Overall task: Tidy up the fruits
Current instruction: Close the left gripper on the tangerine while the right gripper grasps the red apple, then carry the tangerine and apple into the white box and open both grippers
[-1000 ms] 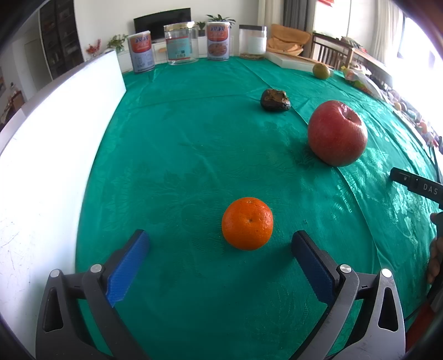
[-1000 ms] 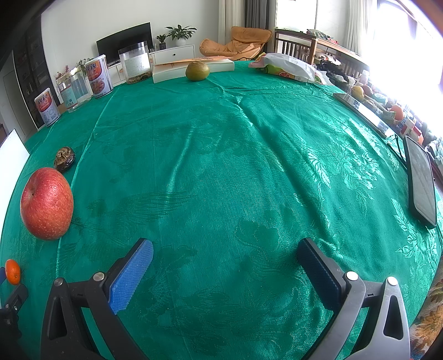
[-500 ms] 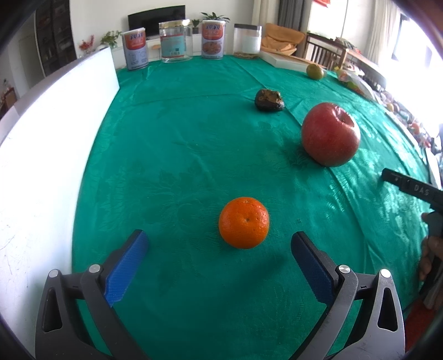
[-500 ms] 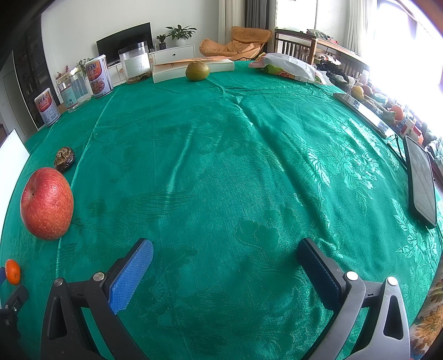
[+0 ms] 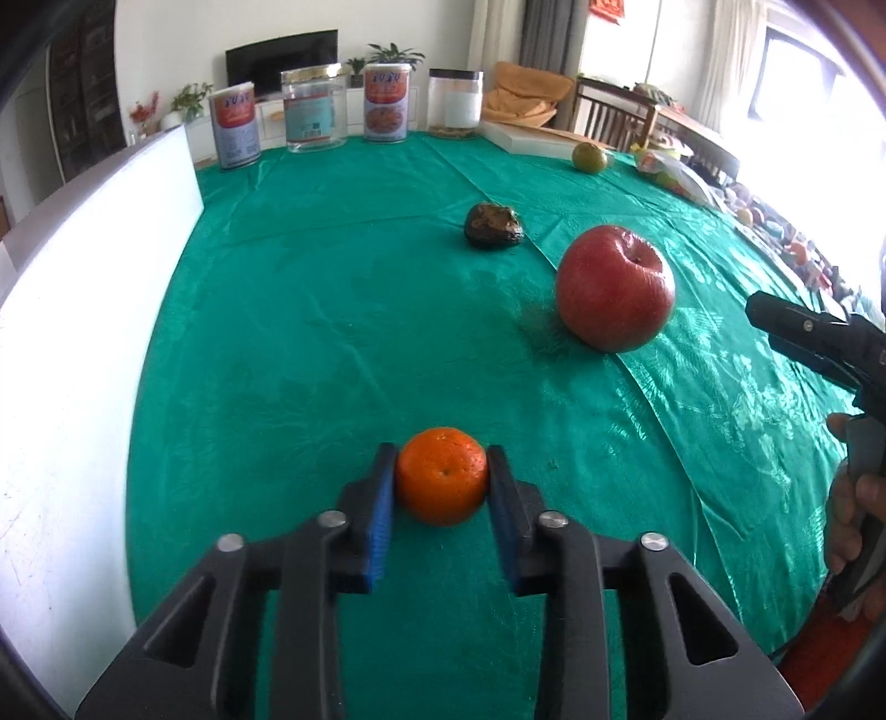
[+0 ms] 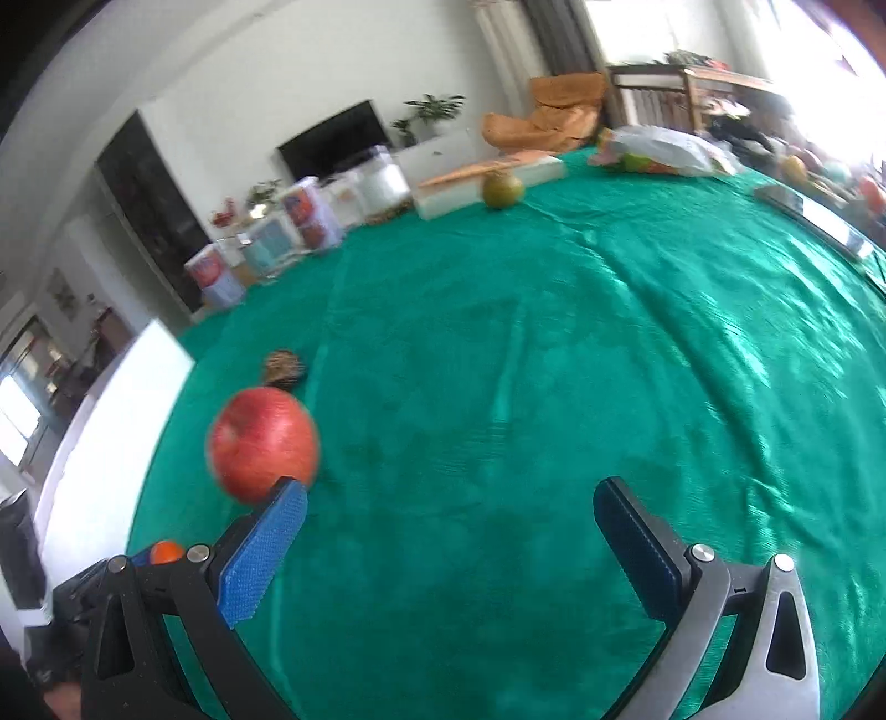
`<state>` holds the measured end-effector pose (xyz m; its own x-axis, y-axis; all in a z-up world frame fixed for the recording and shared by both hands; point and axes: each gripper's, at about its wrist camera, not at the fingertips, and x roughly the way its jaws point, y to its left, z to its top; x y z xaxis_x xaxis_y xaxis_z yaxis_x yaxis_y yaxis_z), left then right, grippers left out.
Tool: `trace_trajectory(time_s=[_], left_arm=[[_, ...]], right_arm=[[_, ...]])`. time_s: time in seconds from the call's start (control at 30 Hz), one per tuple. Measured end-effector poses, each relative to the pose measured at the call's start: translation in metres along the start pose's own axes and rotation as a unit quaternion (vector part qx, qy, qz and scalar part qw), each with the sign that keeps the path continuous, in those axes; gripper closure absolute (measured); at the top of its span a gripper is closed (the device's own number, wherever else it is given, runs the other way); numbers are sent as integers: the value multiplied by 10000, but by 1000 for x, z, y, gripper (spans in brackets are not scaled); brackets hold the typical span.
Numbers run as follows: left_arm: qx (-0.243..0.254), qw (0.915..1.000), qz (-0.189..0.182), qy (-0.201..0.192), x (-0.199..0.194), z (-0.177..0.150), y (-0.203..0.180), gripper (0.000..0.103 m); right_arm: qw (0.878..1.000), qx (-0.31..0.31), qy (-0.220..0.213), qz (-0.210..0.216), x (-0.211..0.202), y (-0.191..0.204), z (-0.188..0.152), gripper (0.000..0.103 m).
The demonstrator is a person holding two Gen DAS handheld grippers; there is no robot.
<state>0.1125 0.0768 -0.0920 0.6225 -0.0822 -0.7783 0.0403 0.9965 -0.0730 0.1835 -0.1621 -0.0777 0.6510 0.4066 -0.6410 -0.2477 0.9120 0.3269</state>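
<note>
Orange tangerine [image 5: 442, 476] sits pinched between our left gripper [image 5: 441, 490] pads near the table's [image 5: 332, 310] left edge, ready to lift; our right gripper [image 6: 448, 545], spread wide and empty, angles toward the apple [image 6: 263, 443] mid-table.

A lived-in home's living and dining room: far ahead of the claw a wall-mounted television [image 5: 282, 58] hangs above potted plants [image 5: 396, 54], with an orange beanbag [image 5: 526, 91] and wooden dining chairs [image 5: 614, 113] beyond the green-clothed table [image 5: 332, 310].
</note>
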Motion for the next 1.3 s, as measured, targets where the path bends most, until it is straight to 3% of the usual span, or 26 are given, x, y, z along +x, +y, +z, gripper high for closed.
trace_trajectory(time_s=[0.07, 0.13, 0.37, 0.4, 0.43, 0.53, 0.7, 0.87, 1.0, 1.1, 1.23, 1.3], left_arm=[[-107, 9999, 24, -61, -3, -1, 3, 72], [-247, 9997, 18, -68, -7, -1, 7, 73], [-475, 9989, -31, -23, -28, -4, 17, 73], [-509, 9987, -33, -4, -29, -5, 18, 73], [-538, 9985, -40, 19, -31, -5, 19, 73], [-632, 9979, -81, 109, -36, -6, 21, 73], [-843, 9945, -617, -54, -81, 1, 20, 73], [-1088, 9867, -1034, -620, -161, 17, 40, 73], [-1459, 9820, -689, -980, -211, 23, 93, 73], [-1861, 9778, -76, -960, -220, 16, 145, 73], [-2407, 9658, 884, -394, -193, -7, 213, 73], [-2645, 9585, 1061, -78, -177, -23, 235, 73]], right_arm=[[9984, -413, 72, 387, 7, 33, 5, 0], [9961, -746, 235, 401, 21, 63, 14, 0], [9774, -1412, 1420, -669, 98, 101, 24, 1], [9759, -1399, 1530, -684, 103, 100, 23, 13], [9755, -1315, 1617, -706, 104, 95, 23, 35], [9778, -1083, 1667, -667, 98, 85, 23, 36], [9845, -769, 1577, 5, 57, 89, 30, 36], [9813, -761, 1317, 1178, 10, 153, 59, 36], [9638, -1242, 1213, 2024, -5, 241, 70, 36], [9463, -1649, 1380, 2415, 9, 308, 61, 36], [9261, -2087, 1905, 2502, 53, 380, 27, 36], [9178, -2203, 2208, 2457, 77, 402, 8, 36]])
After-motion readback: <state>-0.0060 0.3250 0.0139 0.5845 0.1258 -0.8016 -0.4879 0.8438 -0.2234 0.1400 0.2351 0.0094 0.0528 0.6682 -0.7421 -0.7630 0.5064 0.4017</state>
